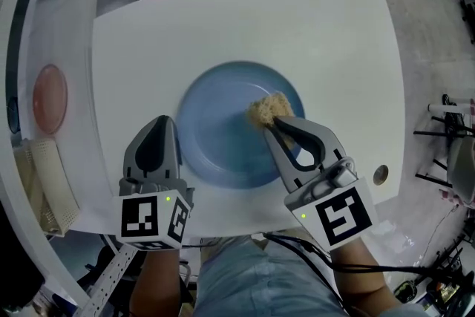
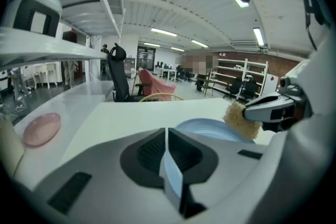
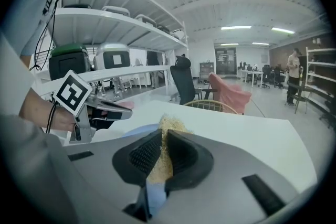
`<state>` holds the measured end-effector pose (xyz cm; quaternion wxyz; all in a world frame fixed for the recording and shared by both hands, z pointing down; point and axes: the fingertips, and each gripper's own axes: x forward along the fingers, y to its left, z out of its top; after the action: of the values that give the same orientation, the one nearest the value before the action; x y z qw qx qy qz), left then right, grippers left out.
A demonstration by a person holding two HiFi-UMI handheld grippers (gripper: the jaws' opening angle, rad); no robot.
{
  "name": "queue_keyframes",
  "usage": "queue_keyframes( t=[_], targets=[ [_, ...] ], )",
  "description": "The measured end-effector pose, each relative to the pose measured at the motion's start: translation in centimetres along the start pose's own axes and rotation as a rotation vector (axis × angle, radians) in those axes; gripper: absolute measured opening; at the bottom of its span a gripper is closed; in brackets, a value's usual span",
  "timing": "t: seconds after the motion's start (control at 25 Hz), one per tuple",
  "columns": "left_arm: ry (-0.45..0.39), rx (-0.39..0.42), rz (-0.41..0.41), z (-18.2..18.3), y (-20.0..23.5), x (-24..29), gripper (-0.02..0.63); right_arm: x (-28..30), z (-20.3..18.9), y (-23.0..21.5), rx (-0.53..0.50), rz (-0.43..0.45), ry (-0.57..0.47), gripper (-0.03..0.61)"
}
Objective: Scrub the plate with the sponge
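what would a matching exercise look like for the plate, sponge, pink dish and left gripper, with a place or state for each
Things:
1. plate
2. sponge
3. pink dish
4. left gripper

Place or state:
a. clamped in the right gripper
b. far left, beside the table
c. blue, in the middle of the white table
d. shut on the plate's rim

Pairs: 1-c, 2-a, 3-b, 4-d
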<state>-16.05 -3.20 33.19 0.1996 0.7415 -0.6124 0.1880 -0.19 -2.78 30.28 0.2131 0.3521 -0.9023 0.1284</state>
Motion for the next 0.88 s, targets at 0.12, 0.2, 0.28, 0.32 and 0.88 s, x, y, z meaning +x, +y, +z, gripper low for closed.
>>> queue_keyframes(
  t=[0.12, 0.2, 0.28, 0.32, 0.88],
  targets=[
    [-0.067, 0.048, 0.024, 2.4, -1.5, -1.9, 0.020, -1.4, 1.9, 0.0, -0.030, -0.003, -0.060, 0.040],
    [-0.113, 0.071, 0.035, 4.1, -2.7, -3.6, 0.020, -2.9, 3.2, 0.2, -0.047, -0.010, -0.098, 0.040],
    [-0.163, 0.093, 0.043, 5.7, -4.0, -5.5, 0.020, -4.7, 4.5, 0.3, -0.059, -0.024, -0.130, 0.040],
    [-0.188, 0.104, 0.048, 6.6, -4.7, -6.5, 0.020, -5.6, 5.1, 0.3, -0.068, -0.029, -0.146, 0.040],
    [-0.454, 0.169, 0.198, 14.4, -8.4, -18.3, 0.020, -14.1, 13.4, 3.0, -0.214, -0.038, -0.383, 0.040]
  ],
)
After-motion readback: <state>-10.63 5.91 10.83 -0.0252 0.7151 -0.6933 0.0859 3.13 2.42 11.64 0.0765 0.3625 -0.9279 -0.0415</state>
